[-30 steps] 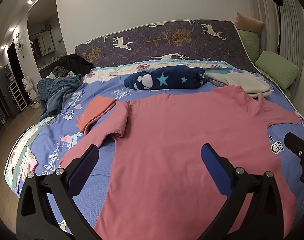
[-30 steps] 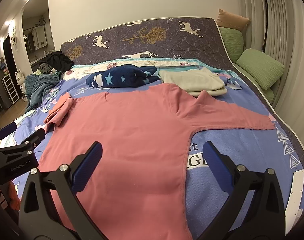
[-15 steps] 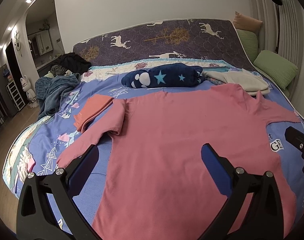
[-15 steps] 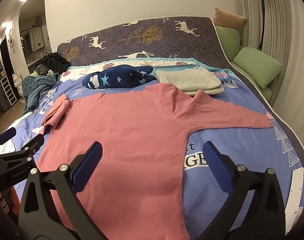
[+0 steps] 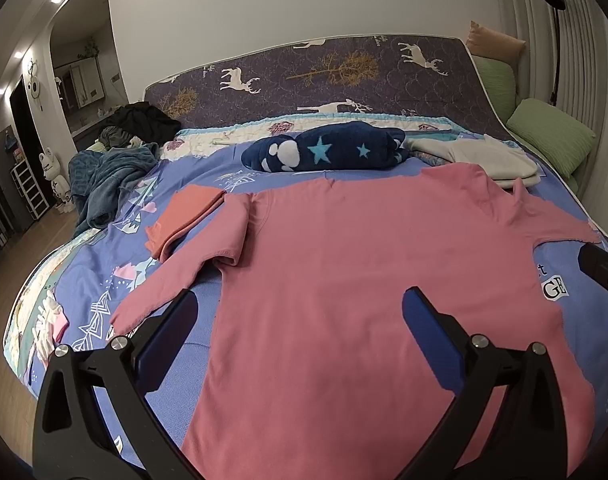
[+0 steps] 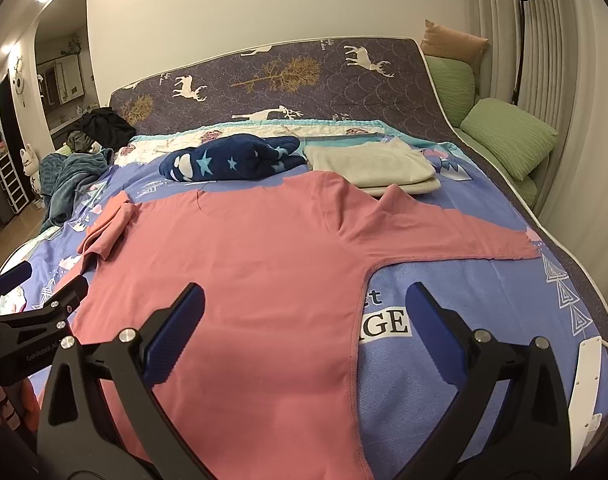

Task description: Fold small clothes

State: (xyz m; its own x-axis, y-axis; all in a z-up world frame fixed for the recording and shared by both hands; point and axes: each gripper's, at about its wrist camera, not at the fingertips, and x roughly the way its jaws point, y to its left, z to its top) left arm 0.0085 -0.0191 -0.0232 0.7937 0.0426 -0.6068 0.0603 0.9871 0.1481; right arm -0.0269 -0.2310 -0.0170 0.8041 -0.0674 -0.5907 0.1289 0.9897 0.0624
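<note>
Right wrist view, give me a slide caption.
Open right gripper hovers over a pink long-sleeved top spread flat on the bed.

A blue-sheeted bed [image 5: 191,280] carries a spread pink shirt [image 5: 364,280], navy star blanket [image 5: 324,152] and folded beige garment [image 6: 372,164].

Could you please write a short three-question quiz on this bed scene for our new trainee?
1. True or false: the left gripper is clamped on the pink shirt.
2. What lies just beyond the shirt's collar? A) navy star-print bundle B) a laptop C) a basket
3. Fill in: the right gripper is ____, holding nothing.

Key: 1 false, its jaws stand wide apart above the shirt; 2 A; 3 open.
</note>
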